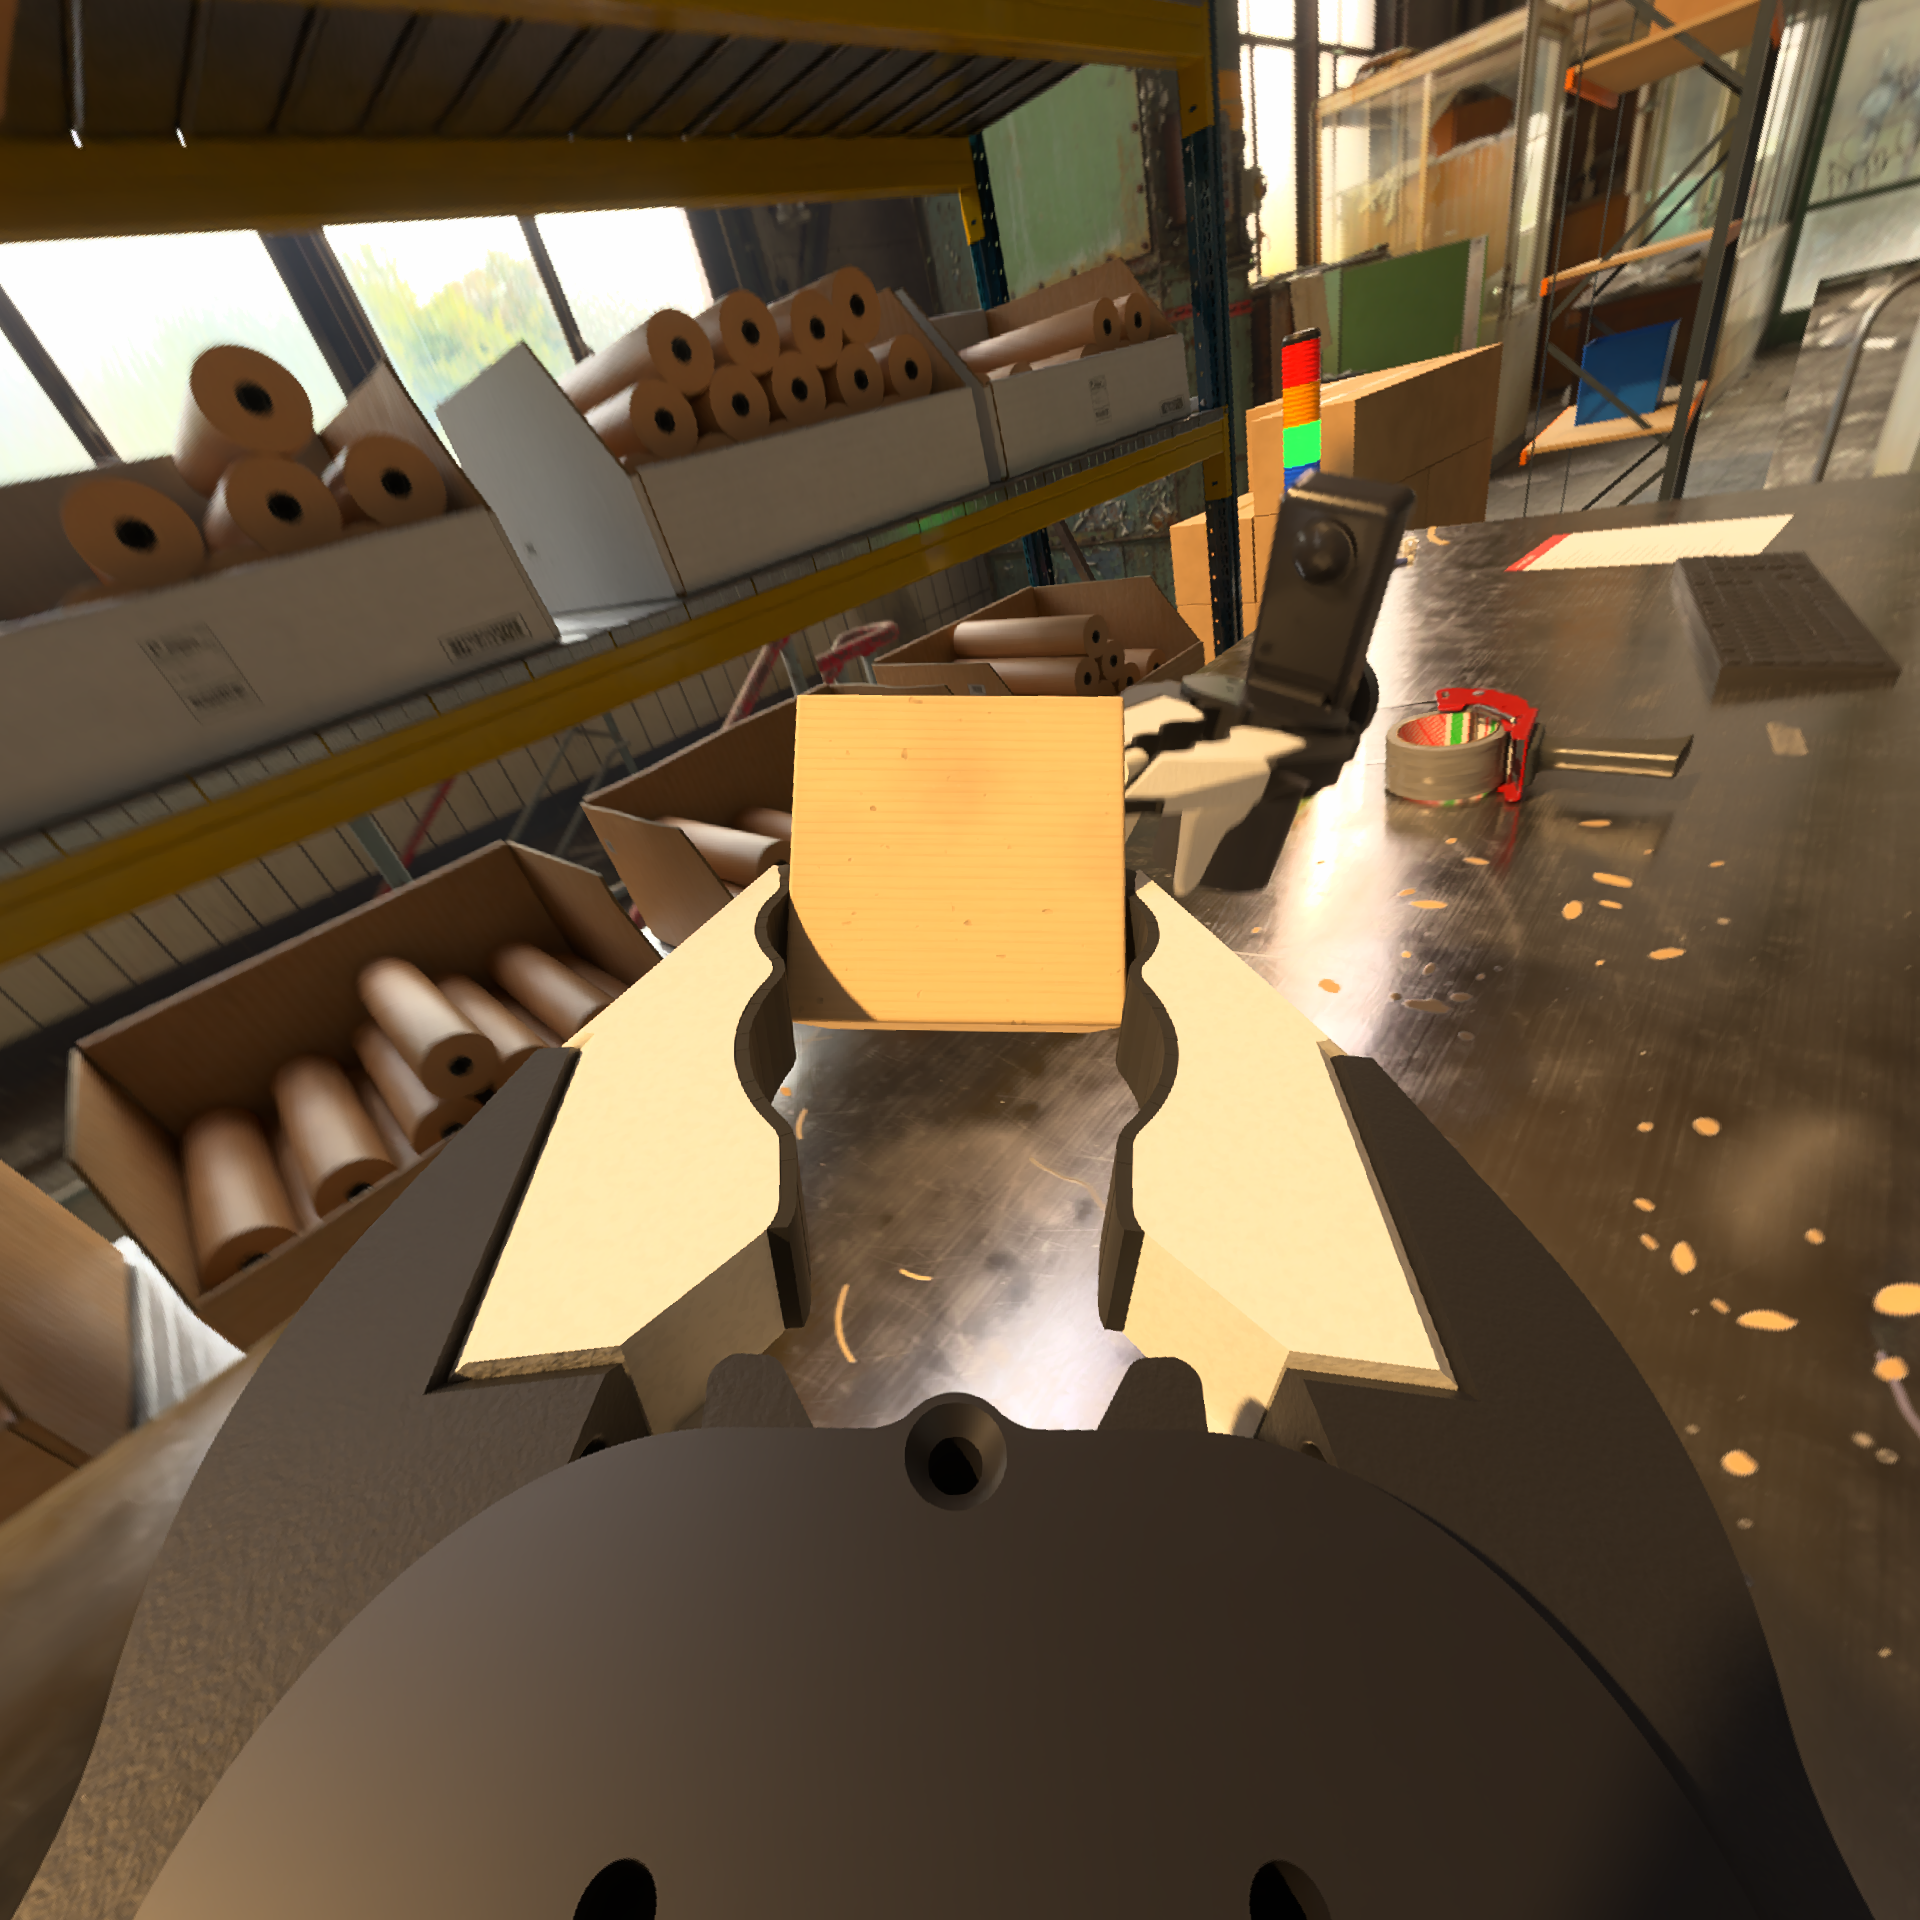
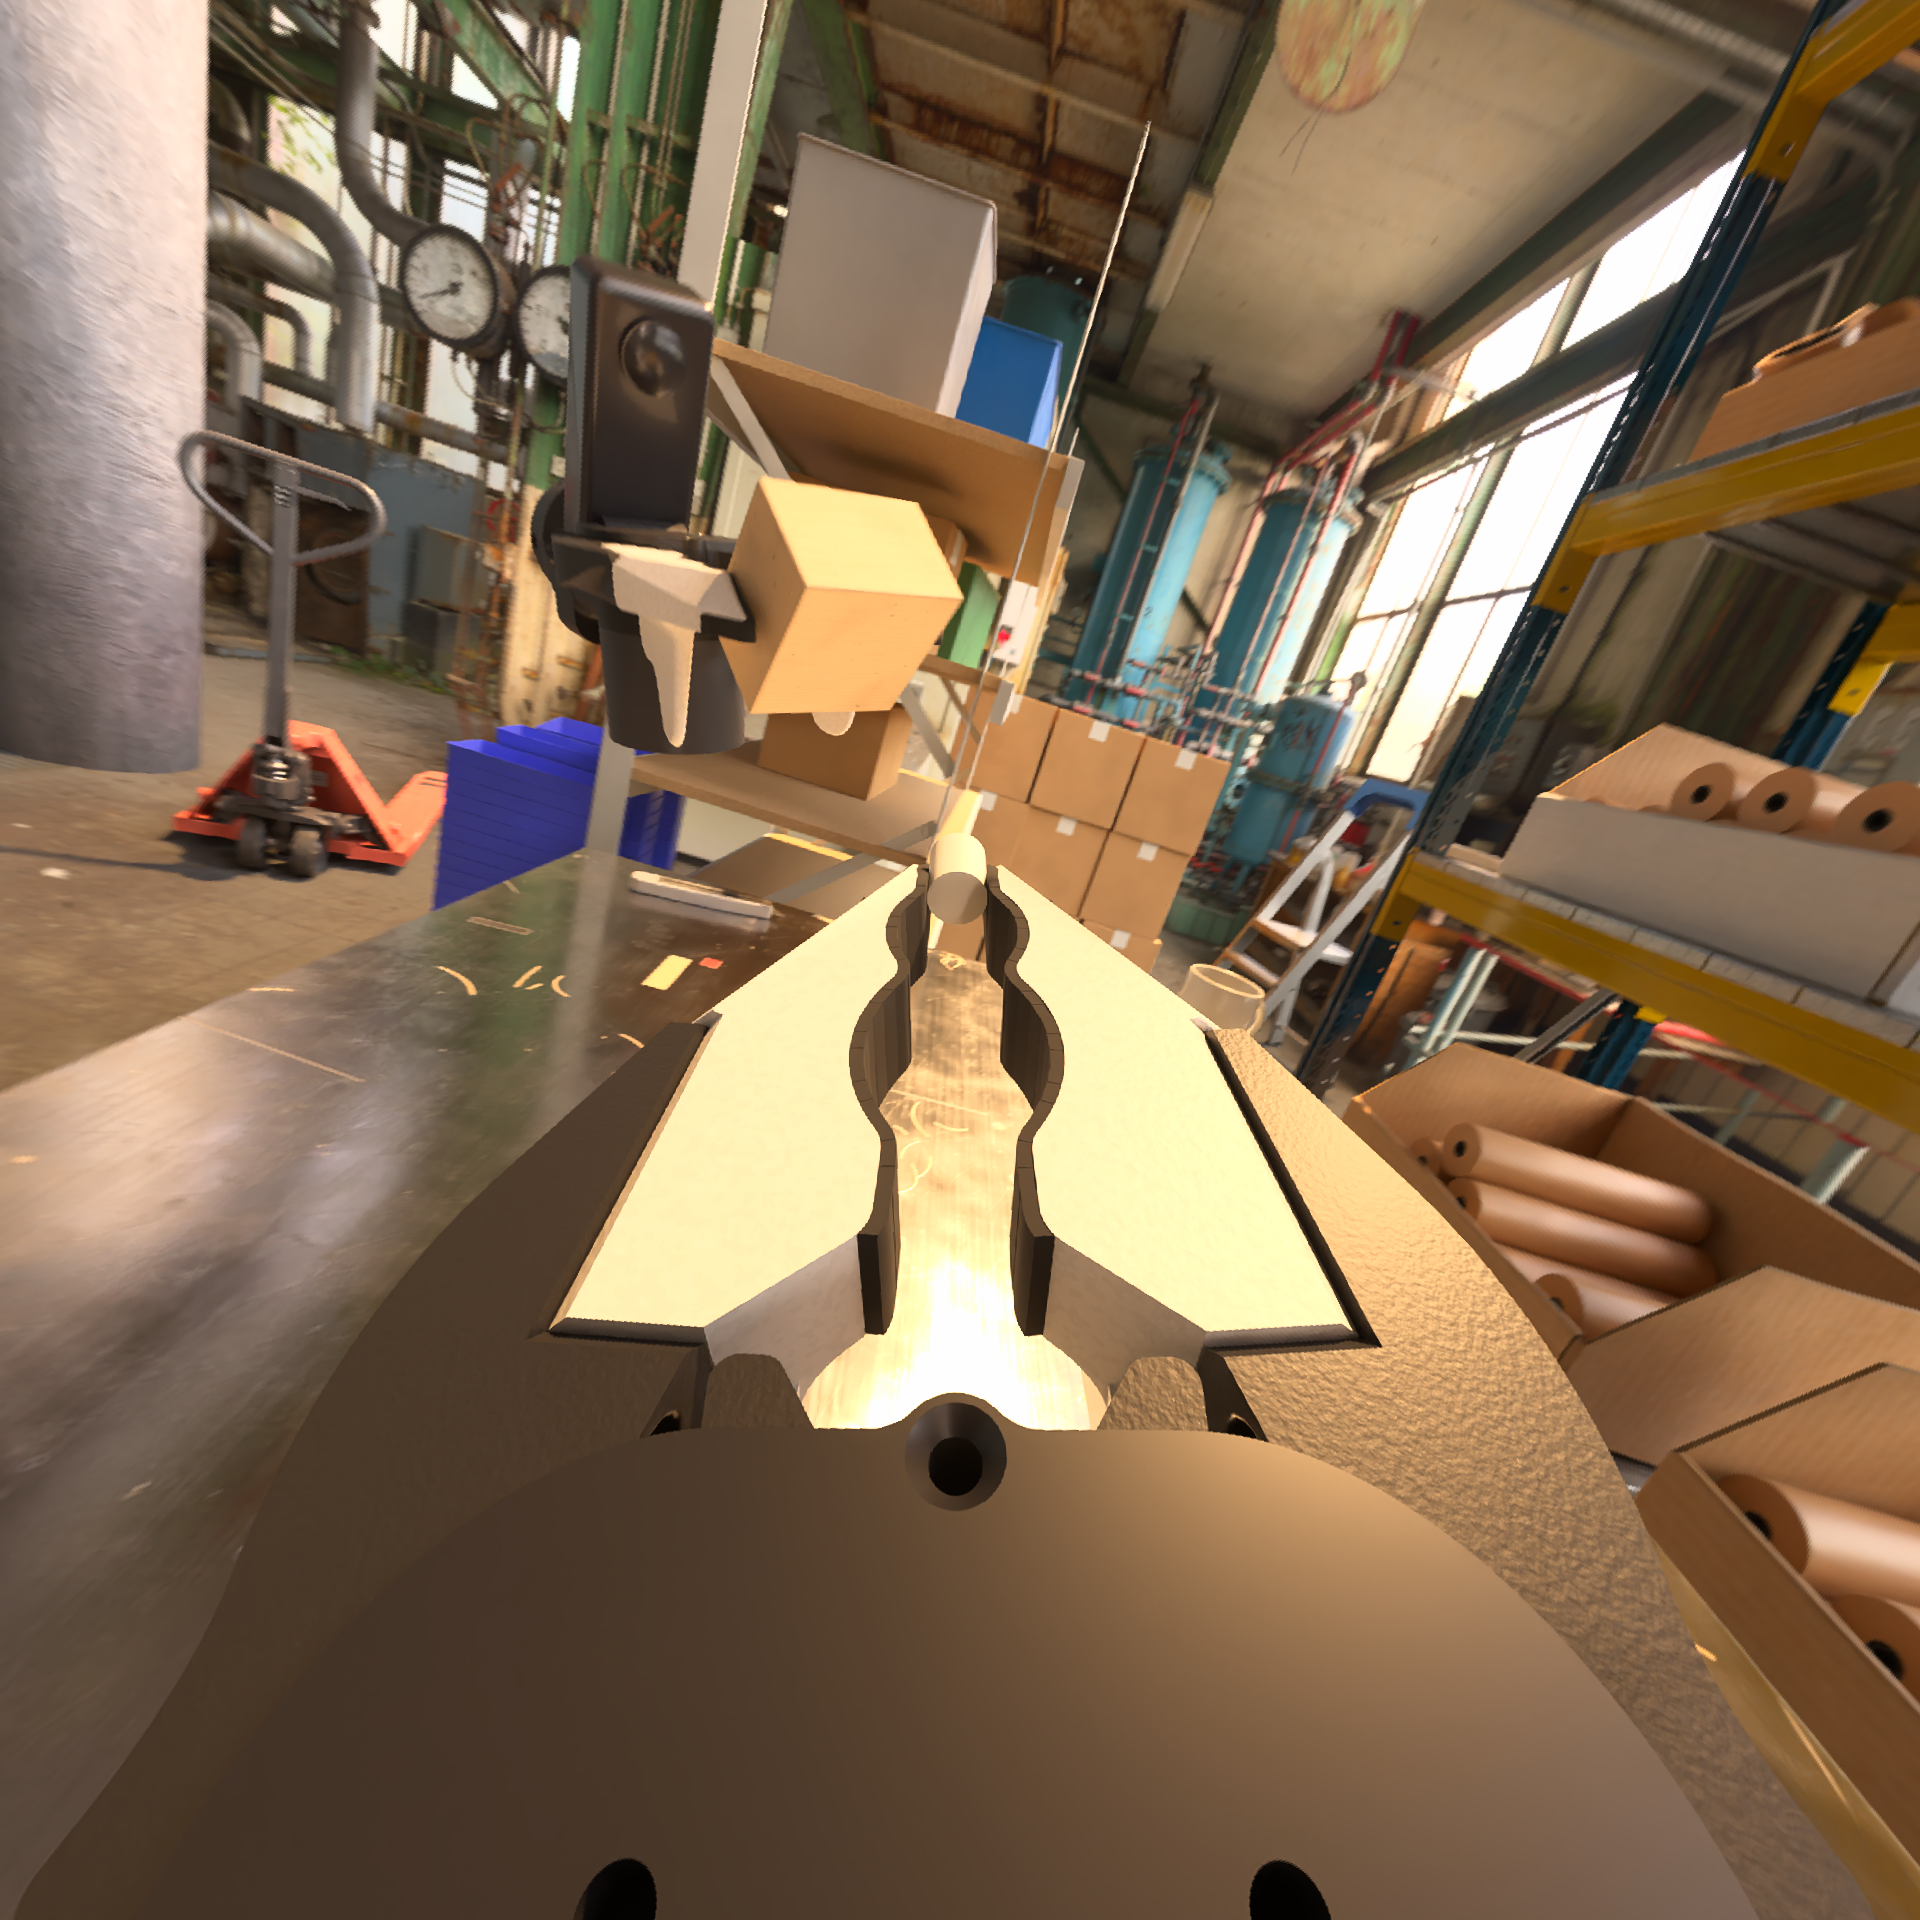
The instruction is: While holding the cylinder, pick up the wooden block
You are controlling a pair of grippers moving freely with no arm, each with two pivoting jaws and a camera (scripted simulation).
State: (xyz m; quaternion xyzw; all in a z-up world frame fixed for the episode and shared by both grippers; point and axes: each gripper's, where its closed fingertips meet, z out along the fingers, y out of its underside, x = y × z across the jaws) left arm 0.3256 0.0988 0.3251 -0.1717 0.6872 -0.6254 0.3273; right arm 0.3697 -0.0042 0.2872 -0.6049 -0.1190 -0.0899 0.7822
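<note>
Left tongs [image 1: 956, 935] grip the block [image 1: 956, 862] at their tips, lifted clear of the bench [image 1: 1558, 1039]. Right tongs [image 2: 956, 904] pinch the cylinder [image 2: 956, 883] at their tips; block at 11 o'clock from them.

Item one: pale tan wooden block [image 1: 956, 862], cube-shaped, fine horizontal grain, faces smooth. Clamped at its lower side edges between the tips of the left hand-held gripper [image 1: 954, 935]; raised clear of the dark scratched counter [image 1: 1558, 1091], one face square to the wrist view.

Item two: short cream-white cylinder [image 2: 957, 878], smooth, pinched between the tips of the right hand-held gripper [image 2: 957, 902], round end showing.
</note>
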